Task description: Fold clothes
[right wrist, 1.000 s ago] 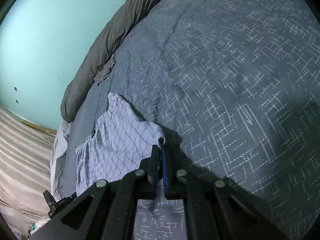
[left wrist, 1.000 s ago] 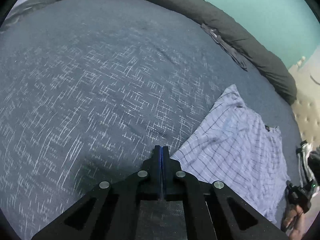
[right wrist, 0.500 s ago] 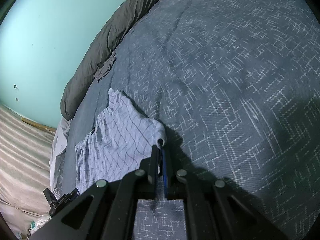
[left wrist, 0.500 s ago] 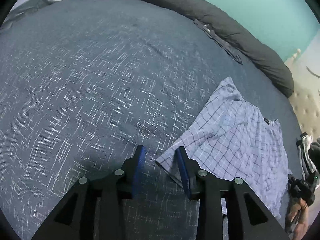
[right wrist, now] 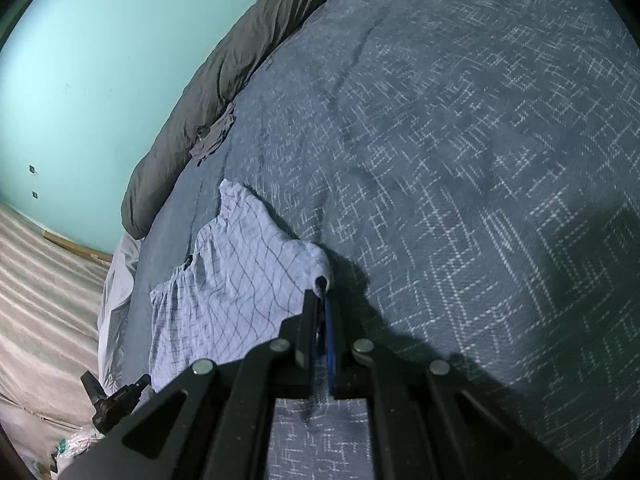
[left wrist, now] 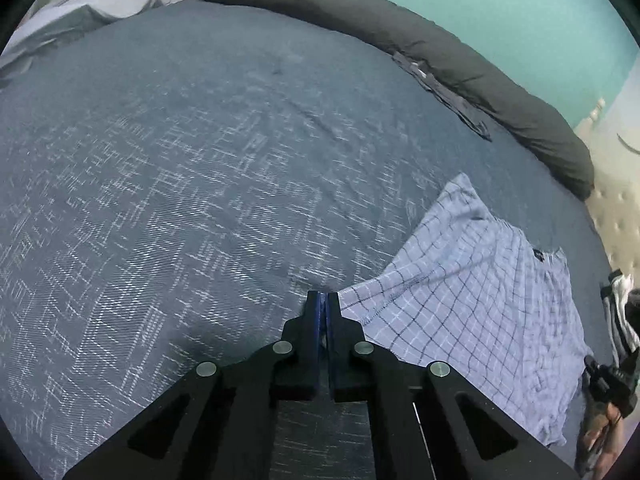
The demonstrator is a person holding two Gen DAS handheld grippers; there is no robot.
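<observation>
Reclosed left jaws apparently pinch shorts (left wrist: 472, 304) (corner).

Dim, cool light; heavy fisheye bend w/ black corners; hard shadow on bedspread (right wrist: 460, 168); slight blur at edges.

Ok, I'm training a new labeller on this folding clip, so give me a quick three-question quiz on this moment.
1. True or false: the right gripper is shut on a bunched corner of the checked garment.
2. What lies along the bed's far edge, by the green wall? A) a dark rolled duvet B) a laundry basket C) a stack of books
3. Fill in: the left gripper's jaws are ___ (open/shut).

Key: 1 true; 2 A; 3 shut.
</observation>
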